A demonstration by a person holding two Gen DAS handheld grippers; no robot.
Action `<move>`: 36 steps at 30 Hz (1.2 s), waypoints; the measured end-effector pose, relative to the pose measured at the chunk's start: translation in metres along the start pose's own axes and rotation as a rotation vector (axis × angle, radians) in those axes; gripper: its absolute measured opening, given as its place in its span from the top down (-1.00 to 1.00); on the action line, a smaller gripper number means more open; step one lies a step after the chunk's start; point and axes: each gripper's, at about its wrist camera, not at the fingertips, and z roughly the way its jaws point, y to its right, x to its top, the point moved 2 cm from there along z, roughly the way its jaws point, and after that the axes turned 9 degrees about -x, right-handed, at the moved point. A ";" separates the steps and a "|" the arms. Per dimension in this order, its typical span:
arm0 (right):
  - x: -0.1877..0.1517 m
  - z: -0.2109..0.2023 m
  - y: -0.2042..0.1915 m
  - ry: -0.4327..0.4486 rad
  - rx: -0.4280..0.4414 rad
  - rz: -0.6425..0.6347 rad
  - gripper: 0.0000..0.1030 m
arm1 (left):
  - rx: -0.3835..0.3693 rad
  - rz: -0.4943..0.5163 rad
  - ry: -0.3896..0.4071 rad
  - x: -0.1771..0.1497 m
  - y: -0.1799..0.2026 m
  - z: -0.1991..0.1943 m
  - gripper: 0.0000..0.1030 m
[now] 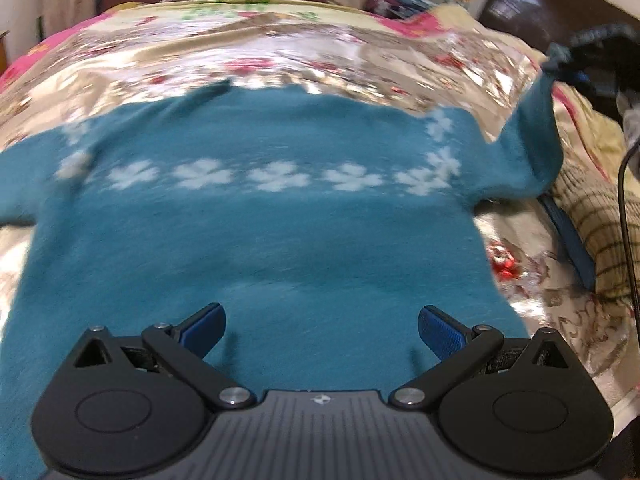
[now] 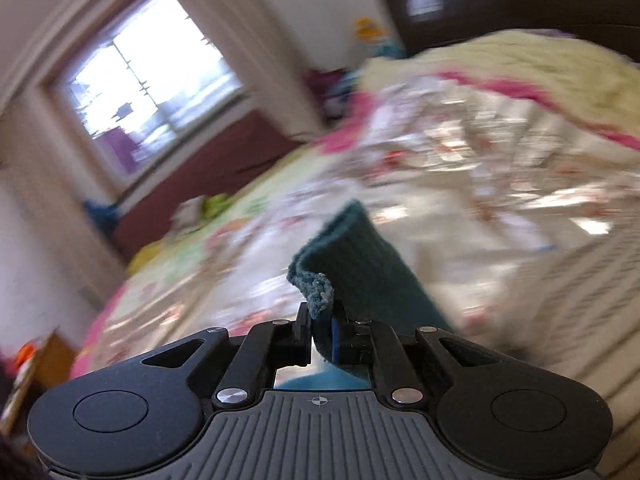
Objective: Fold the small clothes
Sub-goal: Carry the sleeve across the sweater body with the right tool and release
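Note:
A small teal sweater with a row of white flowers lies flat on the flowered bedspread. Over its lower hem hangs my left gripper, jaws wide apart, nothing between the blue pads. The sweater's right sleeve is lifted off the bed, its cuff pinched by my right gripper at the upper right of the left wrist view. In the right wrist view that gripper is shut on the knitted cuff, and the sleeve trails away over the bed.
A blue strap and a checked cloth lie right of the sweater. A black cable hangs there too. A cream blanket is bunched at the bed's far side, with a window and a dark headboard beyond.

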 end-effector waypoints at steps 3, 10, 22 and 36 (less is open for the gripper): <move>-0.021 0.007 -0.063 -0.050 0.084 -0.068 0.81 | 0.030 -0.033 0.045 -0.008 -0.022 -0.015 -1.00; -0.099 0.044 -0.186 -0.180 0.170 -0.244 0.82 | 0.133 -0.045 0.135 -0.023 -0.061 -0.041 -1.00; -0.221 0.101 -0.255 -0.369 0.122 -0.527 0.82 | 0.147 -0.110 0.163 -0.031 -0.102 -0.050 -1.00; -0.245 0.111 -0.260 -0.452 0.166 -0.646 0.59 | 0.150 -0.107 0.145 -0.034 -0.099 -0.044 -1.00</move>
